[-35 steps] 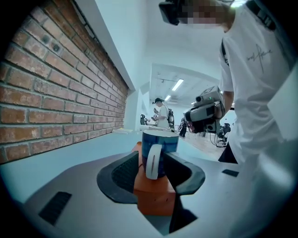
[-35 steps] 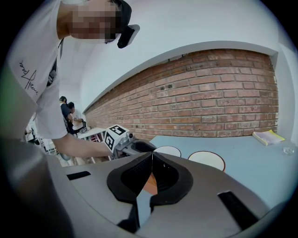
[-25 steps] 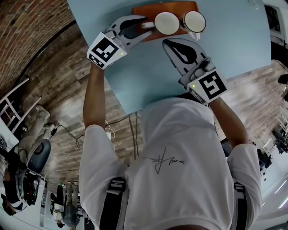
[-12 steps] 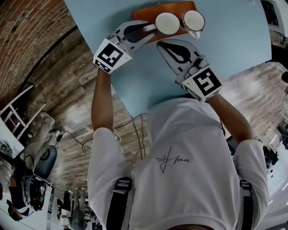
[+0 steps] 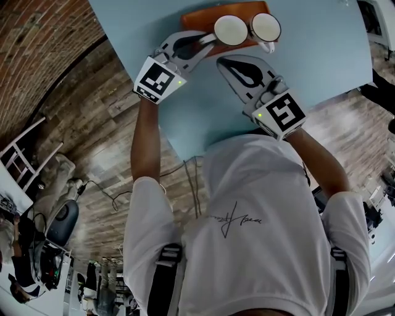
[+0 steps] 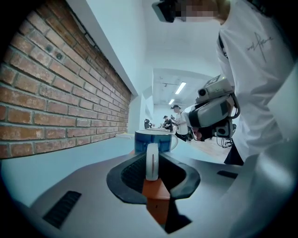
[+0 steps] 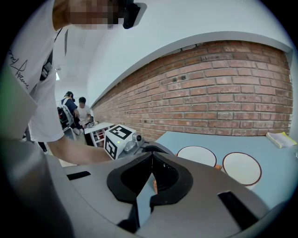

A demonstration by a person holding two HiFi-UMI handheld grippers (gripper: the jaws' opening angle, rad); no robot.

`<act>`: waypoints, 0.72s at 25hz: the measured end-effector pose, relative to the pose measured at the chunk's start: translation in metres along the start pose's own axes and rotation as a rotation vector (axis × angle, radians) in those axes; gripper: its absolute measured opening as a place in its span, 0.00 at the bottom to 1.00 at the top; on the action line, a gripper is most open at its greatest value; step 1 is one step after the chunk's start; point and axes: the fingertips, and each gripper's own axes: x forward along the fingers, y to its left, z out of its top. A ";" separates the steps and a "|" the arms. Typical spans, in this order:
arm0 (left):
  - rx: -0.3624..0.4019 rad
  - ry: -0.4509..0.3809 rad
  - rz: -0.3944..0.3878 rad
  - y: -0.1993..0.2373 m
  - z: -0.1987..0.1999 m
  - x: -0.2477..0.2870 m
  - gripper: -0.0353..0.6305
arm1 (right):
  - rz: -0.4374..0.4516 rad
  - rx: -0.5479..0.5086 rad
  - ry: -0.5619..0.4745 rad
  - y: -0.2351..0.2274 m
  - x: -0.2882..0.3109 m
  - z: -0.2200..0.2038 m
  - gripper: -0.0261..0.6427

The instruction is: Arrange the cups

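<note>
Two cups with white insides stand side by side on an orange tray (image 5: 197, 15) at the far edge of the blue table (image 5: 327, 55): the left cup (image 5: 229, 29) and the right cup (image 5: 266, 26). In the left gripper view the left cup (image 6: 153, 139) has a blue wall and a white handle (image 6: 152, 160). My left gripper (image 5: 203, 38) has just been closing, and its pads now flank that handle tightly. My right gripper (image 5: 223, 62) is shut and holds nothing, just in front of the tray. Both cup rims (image 7: 201, 155) (image 7: 241, 168) show in the right gripper view.
A brick wall runs along the table's far side. A small pale book (image 7: 279, 138) lies on the table far to the right of the cups. People stand in the room behind (image 7: 77, 111). Wooden floor lies below the table's near edge (image 5: 92, 111).
The left gripper's jaws have closed in around the left cup's handle. The right gripper has shifted slightly toward the tray. The cups have not moved.
</note>
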 end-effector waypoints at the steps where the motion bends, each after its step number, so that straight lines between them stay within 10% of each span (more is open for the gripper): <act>1: 0.002 0.003 0.009 0.000 0.000 0.000 0.15 | 0.001 0.000 0.000 0.000 0.000 0.000 0.07; 18: -0.023 -0.013 0.188 -0.004 0.004 -0.005 0.14 | -0.015 0.008 -0.028 -0.003 -0.014 -0.002 0.07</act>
